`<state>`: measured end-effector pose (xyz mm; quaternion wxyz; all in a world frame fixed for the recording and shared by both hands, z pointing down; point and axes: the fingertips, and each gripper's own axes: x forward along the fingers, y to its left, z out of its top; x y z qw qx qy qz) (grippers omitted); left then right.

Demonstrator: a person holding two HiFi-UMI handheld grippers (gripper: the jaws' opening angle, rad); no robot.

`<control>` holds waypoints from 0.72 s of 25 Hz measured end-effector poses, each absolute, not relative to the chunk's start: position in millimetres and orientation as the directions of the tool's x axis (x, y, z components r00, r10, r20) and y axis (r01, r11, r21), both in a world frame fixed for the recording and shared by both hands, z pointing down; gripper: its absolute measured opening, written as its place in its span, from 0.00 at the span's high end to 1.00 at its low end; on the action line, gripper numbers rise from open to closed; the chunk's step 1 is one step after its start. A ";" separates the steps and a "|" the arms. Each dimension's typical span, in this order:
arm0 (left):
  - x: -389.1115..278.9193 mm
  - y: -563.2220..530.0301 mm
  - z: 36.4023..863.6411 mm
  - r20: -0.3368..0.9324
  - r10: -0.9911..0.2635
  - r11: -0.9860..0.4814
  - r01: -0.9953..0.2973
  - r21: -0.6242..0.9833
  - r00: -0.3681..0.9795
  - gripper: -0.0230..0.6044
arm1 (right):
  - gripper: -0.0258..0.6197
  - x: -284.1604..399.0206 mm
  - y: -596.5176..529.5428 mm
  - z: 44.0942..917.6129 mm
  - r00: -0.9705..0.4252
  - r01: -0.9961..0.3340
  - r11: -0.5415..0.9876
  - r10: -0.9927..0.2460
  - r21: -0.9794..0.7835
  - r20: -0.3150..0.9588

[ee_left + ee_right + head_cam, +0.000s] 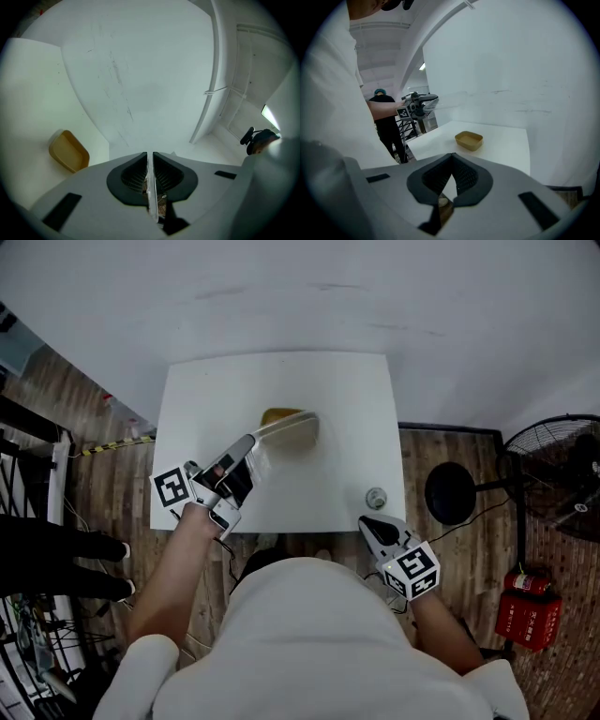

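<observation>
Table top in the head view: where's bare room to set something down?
Bare: the table's left strip beside the left gripper, the right back corner beyond the small round piece, and the front middle between that piece and the left gripper. Crowded: back centre, where the yellow container sits under the clear flat piece in the left gripper's fingers.

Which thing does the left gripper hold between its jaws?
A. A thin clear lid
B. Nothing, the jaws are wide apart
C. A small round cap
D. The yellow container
A: in the left gripper view, the left gripper has its jaws pressed on a thin clear lid seen edge-on, while the yellow container lies apart from it on the white table.
</observation>
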<state>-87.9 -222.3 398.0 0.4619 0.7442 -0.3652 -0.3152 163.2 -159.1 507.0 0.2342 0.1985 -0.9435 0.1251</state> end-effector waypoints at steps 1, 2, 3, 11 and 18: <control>-83.8 -218.5 395.8 -0.133 -0.837 -0.308 -0.257 0.916 0.531 0.88 | 0.95 165.9 -158.3 507.9 -0.815 -0.423 0.895 -0.307 -0.143 0.492; -79.8 -214.6 393.4 -0.136 -0.839 -0.312 -0.261 0.914 0.527 0.88 | 0.95 168.8 -157.4 508.7 -0.818 -0.414 0.899 -0.298 -0.143 0.492; -76.2 -210.8 391.2 -0.140 -0.841 -0.315 -0.264 0.912 0.522 0.88 | 0.95 171.3 -156.6 509.4 -0.821 -0.405 0.903 -0.291 -0.144 0.491; -55.2 -184.0 384.2 -0.151 -0.852 -0.322 -0.273 0.907 0.502 0.89 | 0.95 185.4 -146.8 512.5 -0.836 -0.367 0.920 -0.260 -0.139 0.483; -49.1 -174.9 378.8 -0.162 -0.846 -0.336 -0.272 0.902 0.507 0.88 | 0.95 191.1 -138.4 513.2 -0.841 -0.355 0.925 -0.253 -0.135 0.477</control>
